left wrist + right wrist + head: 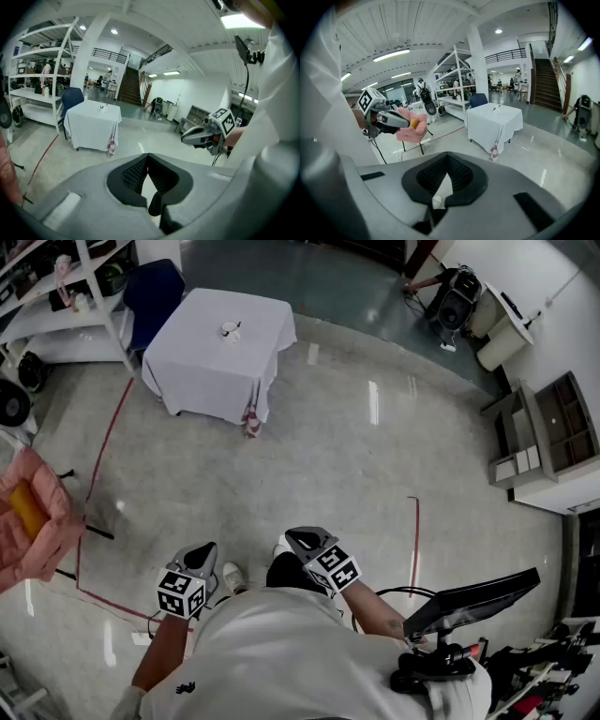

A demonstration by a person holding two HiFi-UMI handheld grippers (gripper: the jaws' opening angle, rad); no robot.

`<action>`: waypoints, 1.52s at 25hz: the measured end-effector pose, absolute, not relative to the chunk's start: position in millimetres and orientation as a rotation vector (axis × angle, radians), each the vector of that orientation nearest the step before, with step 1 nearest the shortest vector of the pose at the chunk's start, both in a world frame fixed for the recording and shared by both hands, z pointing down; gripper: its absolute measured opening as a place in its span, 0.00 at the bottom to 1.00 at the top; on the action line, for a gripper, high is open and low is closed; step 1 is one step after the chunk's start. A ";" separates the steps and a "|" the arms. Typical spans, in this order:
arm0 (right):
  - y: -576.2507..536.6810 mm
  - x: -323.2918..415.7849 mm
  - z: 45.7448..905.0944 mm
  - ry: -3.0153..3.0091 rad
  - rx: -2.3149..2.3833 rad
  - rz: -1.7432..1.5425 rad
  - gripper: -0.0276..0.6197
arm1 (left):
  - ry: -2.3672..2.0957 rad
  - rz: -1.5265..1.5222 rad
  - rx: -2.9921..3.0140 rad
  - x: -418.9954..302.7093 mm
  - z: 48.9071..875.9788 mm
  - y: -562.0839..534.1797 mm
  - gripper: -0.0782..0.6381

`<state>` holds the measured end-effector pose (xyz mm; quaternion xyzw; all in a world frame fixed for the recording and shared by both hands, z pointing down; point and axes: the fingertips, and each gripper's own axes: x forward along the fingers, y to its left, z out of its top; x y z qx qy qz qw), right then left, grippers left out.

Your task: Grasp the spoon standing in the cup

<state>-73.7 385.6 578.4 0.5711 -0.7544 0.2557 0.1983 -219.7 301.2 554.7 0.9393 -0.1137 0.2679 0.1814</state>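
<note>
On the draped table point(202, 357), a tiny pale cup point(231, 330)

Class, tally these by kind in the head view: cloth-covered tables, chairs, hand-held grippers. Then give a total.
Cloth-covered tables: 1, the white table
Chairs: 2, blue chair, pink chair
Grippers: 2, left gripper, right gripper
Total: 5

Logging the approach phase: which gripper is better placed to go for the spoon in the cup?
Left, marginally. The left gripper and right gripper are both shut, empty and held near the body, far from the cup on the white-clothed table; that table lies ahead and toward the left side.
</note>
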 end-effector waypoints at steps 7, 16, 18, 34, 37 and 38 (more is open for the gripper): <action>361.1 -13.5 556.0 -2.168 1.542 0.573 0.05 | -0.368 0.771 2.606 -169.1 557.7 305.2 0.13; 362.6 85.0 590.2 -2.226 1.434 0.671 0.06 | -0.508 0.721 2.624 -71.9 543.2 308.9 0.13; 353.2 94.9 597.1 -2.234 1.447 0.696 0.12 | -0.513 0.754 2.611 -70.2 548.6 304.9 0.13; 92.2 155.2 577.4 -2.091 1.703 0.702 0.18 | -0.402 0.610 2.681 -35.8 513.2 50.4 0.13; 27.7 159.9 583.2 -2.082 1.770 0.757 0.18 | -0.375 0.627 2.697 -45.5 511.2 0.4 0.13; 10.1 160.3 587.4 -2.078 1.787 0.787 0.18 | -0.376 0.645 2.697 -49.1 514.1 -13.7 0.13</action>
